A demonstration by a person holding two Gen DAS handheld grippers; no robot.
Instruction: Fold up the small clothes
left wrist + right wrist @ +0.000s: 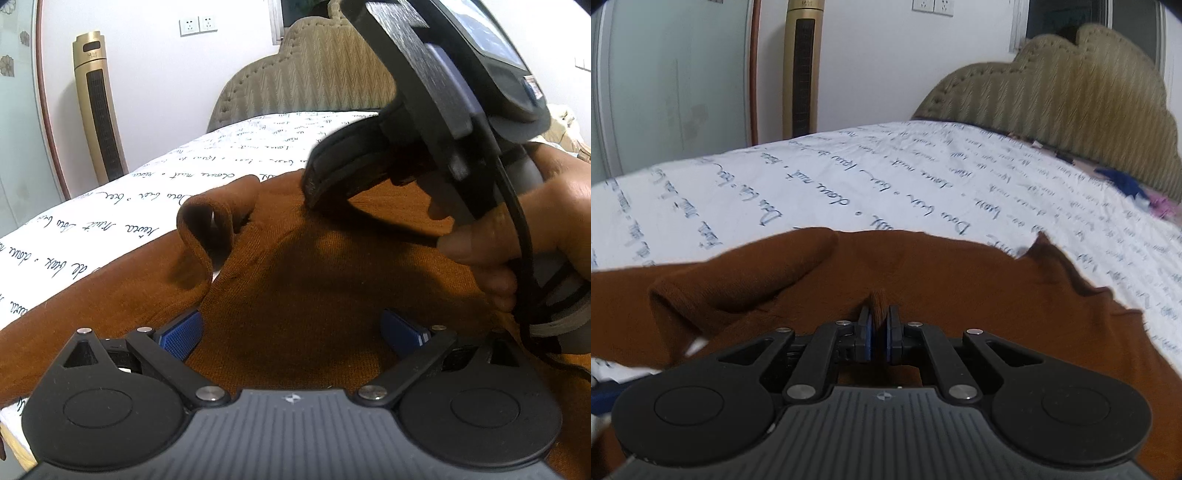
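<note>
White bed sheet (849, 177) with dark blue writing covers the bed, and a padded tan headboard (1071, 96) stands at the far end. By the white wall stands a tall gold fan (98, 107), with two wall sockets (198, 25) higher up.

On the sheet lies a brown knit garment (314, 280), and it fills the near part of both views.

From the left wrist view, the left tool (291, 332) sits low over the brown cloth with its blue pads (183, 334) far apart, so it is wide and holds nothing. A sleeve or edge of the garment curls up into a loop just beyond the left pad. Only this view shows the right tool (321, 184) from outside. It comes in from the upper right and its dark tip is in the cloth. The person's hand (517, 236) grips its handle, and a black cable runs down past the hand.

From the right wrist view, the right tool's pads are close together, and a small fold of brown cloth is pinched between them. Only this view shows some blue and pink things (1137, 192) lying on the bed near the headboard. It is blurry, so I cannot tell what they are.
</note>
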